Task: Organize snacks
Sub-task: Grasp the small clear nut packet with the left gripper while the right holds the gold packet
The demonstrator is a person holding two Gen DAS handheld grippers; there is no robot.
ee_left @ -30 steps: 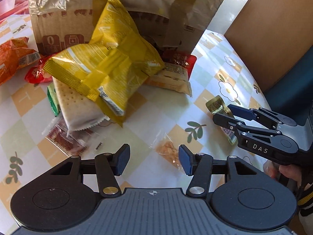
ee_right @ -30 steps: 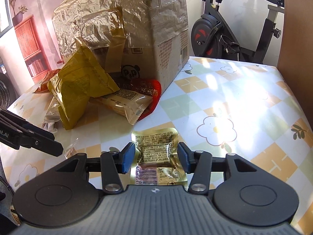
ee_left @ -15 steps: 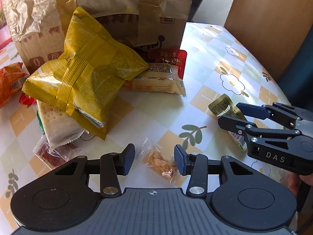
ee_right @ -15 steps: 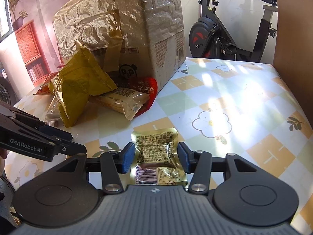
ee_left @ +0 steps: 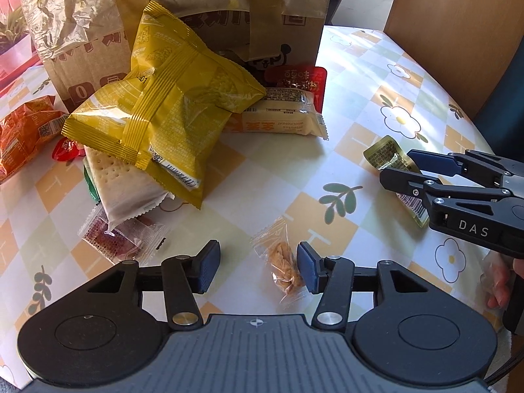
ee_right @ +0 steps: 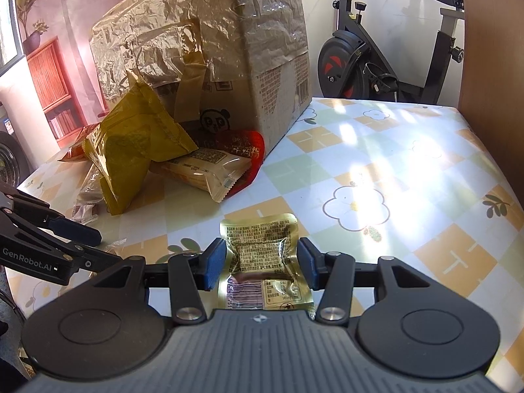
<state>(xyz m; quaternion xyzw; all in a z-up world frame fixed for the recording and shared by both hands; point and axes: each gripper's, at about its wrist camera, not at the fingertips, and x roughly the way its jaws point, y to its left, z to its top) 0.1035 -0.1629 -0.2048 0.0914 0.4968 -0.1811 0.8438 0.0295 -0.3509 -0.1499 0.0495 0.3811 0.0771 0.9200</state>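
Snacks lie spread on a checked tablecloth (ee_left: 229, 177) with flowers and leaves printed on it. From the left wrist camera, the left gripper (ee_left: 258, 270) has its two blue fingers wide apart, and a small clear packet (ee_left: 283, 262) with pale orange pieces lies between them, close against the right finger and well away from the left one; the fingers grasp nothing. Farther on, a big yellow bag (ee_left: 163, 111) lies tilted on top of a cracker pack (ee_left: 121, 183), and a clear packet with dark red pieces (ee_left: 114, 240) is partly under that pack. Beside the yellow bag, to the right, there is a pale biscuit pack (ee_left: 278, 119), and behind it a red packet (ee_left: 296, 77) leans at the foot of a cardboard box (ee_left: 209, 0) wrapped in tape. An orange bag (ee_left: 23, 131) is at the left edge. At the right side, the right gripper (ee_left: 409, 167) reaches in over a gold packet (ee_left: 383, 155). From the right wrist camera, the right gripper (ee_right: 261, 262) is also released, with the gold packet (ee_right: 262, 252) lying flat on the tablecloth (ee_right: 376, 163) between its fingers; whether the pads touch its edges I cannot tell. The left gripper (ee_right: 88, 245) shows at the left edge. The box (ee_right: 213, 49) stands behind, with the yellow bag (ee_right: 131, 154), biscuit pack (ee_right: 209, 168) and red packet (ee_right: 249, 147) at its foot, and an exercise bike (ee_right: 376, 62) stands beyond the table
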